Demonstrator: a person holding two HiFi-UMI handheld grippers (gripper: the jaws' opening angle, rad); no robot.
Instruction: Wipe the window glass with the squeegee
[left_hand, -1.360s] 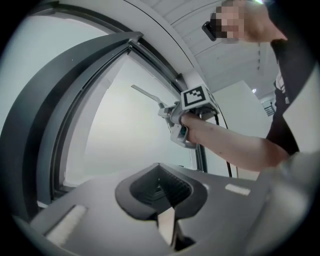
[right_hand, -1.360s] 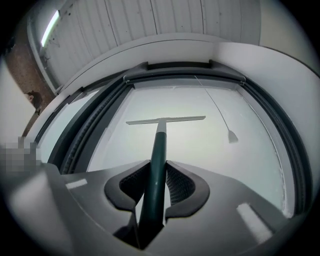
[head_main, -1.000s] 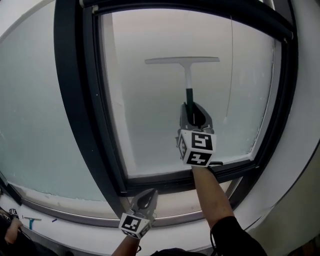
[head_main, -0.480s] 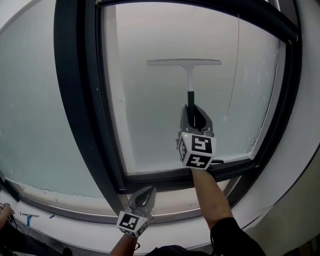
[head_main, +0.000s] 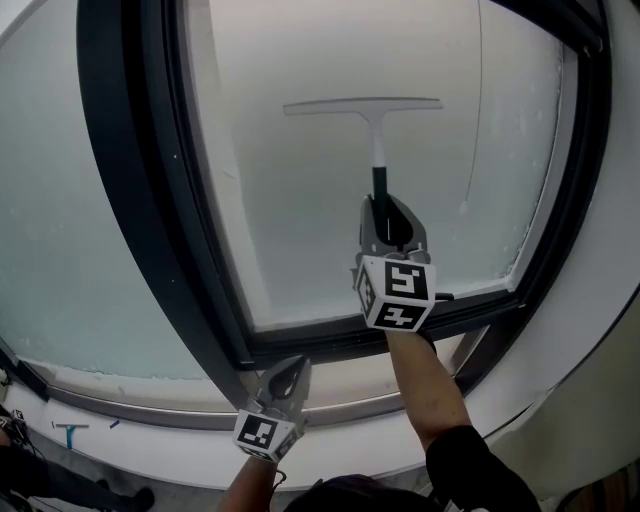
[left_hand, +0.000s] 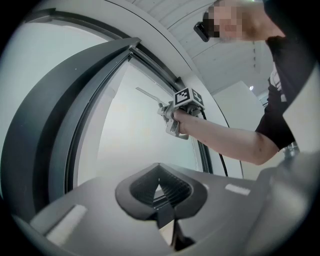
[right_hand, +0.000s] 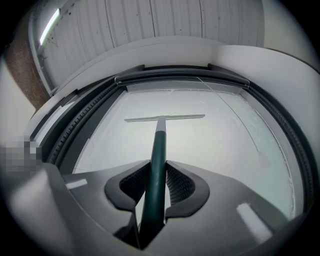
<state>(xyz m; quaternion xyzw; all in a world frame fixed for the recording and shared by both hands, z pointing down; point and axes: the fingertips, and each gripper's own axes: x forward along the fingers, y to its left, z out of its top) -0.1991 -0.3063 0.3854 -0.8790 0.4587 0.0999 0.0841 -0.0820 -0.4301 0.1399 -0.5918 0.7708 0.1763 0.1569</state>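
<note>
the right gripper (head_main: 386, 212) has its jaws pinching the dark green handle of the squeegee (head_main: 376, 150). its pale blade lies crosswise against the window glass (head_main: 290, 210), well ahead of the jaws. the left gripper (head_main: 288, 372) hangs lower, near the bottom of the dark window frame (head_main: 125, 200), its jaws pressed together with nothing between them.
</note>
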